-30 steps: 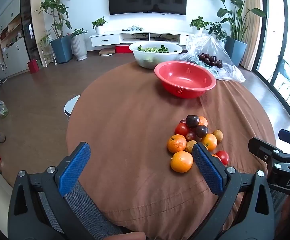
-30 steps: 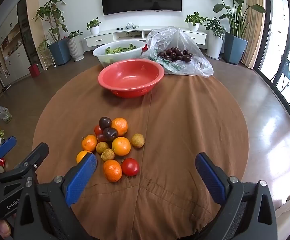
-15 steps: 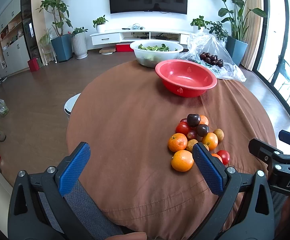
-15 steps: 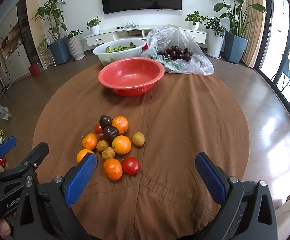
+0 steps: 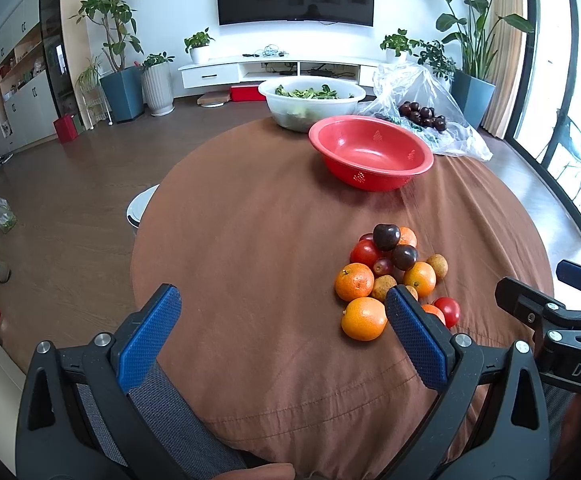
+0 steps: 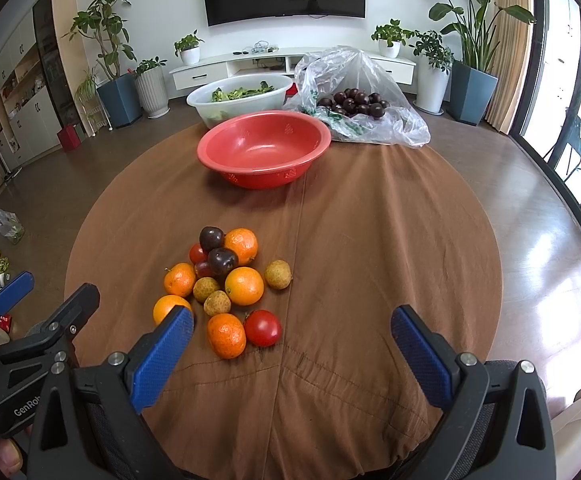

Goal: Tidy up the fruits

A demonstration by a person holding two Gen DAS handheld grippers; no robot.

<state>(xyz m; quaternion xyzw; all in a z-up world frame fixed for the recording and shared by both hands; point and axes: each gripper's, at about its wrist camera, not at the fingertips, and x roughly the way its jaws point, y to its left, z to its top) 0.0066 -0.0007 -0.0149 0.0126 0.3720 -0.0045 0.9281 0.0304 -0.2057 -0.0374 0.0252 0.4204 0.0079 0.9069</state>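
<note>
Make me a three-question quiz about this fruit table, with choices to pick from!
1. Where is the fruit pile?
A. in the red bowl
B. on the brown cloth
C. in the plastic bag

2. What colour is the empty bowl?
A. red
B. blue
C. yellow

3. How are the right gripper's jaws?
A. shut on an orange
B. shut on nothing
C. wide open

Answers:
1 B, the pile lies on the brown cloth, nearer than the bowl.
2 A, its rim and walls are red, with nothing inside.
3 C, the blue pads stand far apart with nothing between them.
</note>
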